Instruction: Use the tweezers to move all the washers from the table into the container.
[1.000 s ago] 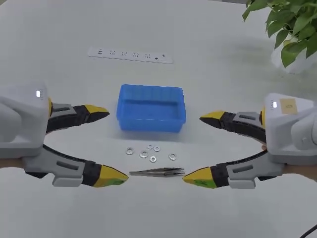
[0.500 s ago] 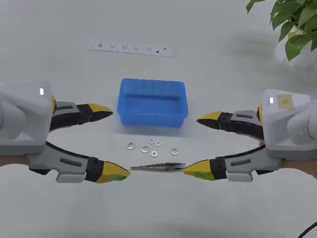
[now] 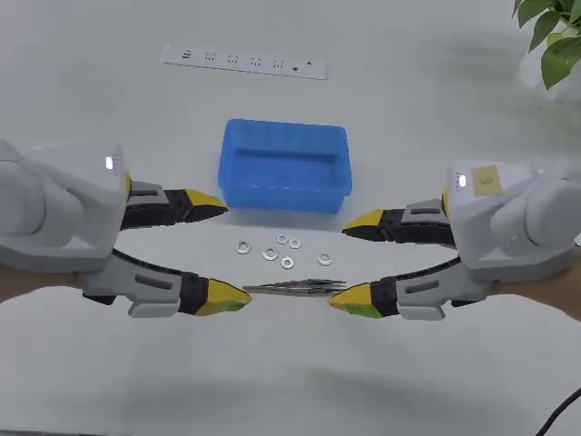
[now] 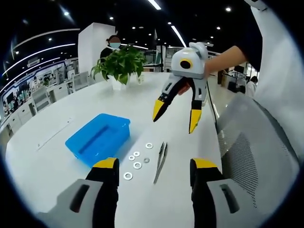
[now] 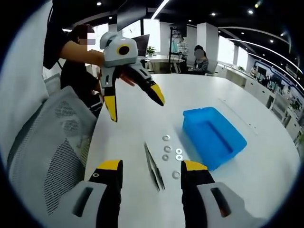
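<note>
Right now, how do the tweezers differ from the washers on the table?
The tweezers are one long, thin, dark tool; the washers are six small, bright rings. The tweezers lie farther from the blue container; the washers lie scattered between the two. Both rest loose on the white table.

Bare white table (image 3: 290, 381) surrounds the slim steel tweezers (image 3: 295, 286), which lie between the left gripper (image 3: 238, 252) and right gripper (image 3: 337, 266), both with jaws spread wide. Small metal washers (image 3: 287, 262) are scattered just beyond, and the blue plastic container (image 3: 285, 165) walls off the far side.
</note>
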`<action>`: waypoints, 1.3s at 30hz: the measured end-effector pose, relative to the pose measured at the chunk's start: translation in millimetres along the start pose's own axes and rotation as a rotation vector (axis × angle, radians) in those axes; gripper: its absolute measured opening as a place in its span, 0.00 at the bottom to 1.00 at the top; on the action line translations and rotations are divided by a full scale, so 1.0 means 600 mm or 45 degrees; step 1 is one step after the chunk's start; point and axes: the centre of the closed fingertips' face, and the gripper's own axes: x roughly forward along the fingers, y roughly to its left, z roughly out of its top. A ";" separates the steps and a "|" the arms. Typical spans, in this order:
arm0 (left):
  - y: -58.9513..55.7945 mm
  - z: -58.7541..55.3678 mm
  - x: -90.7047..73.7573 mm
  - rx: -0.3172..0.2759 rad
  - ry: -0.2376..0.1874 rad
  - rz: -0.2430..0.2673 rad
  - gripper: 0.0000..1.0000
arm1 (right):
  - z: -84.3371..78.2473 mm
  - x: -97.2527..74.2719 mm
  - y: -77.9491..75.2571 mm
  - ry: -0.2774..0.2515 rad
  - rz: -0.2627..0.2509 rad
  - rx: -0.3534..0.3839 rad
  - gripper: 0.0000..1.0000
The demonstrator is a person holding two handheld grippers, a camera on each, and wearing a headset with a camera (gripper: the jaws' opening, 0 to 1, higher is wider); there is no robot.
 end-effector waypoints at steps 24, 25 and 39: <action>-0.018 -0.100 0.071 0.073 0.278 -0.107 0.54 | -0.077 0.076 -0.010 0.212 0.123 -0.069 0.33; -0.018 -0.101 0.073 0.069 0.281 -0.112 0.53 | -0.077 0.078 -0.010 0.214 0.125 -0.068 0.32; -0.012 -0.117 0.084 0.162 0.354 -0.144 0.44 | -0.095 0.091 -0.024 0.315 0.109 -0.178 0.14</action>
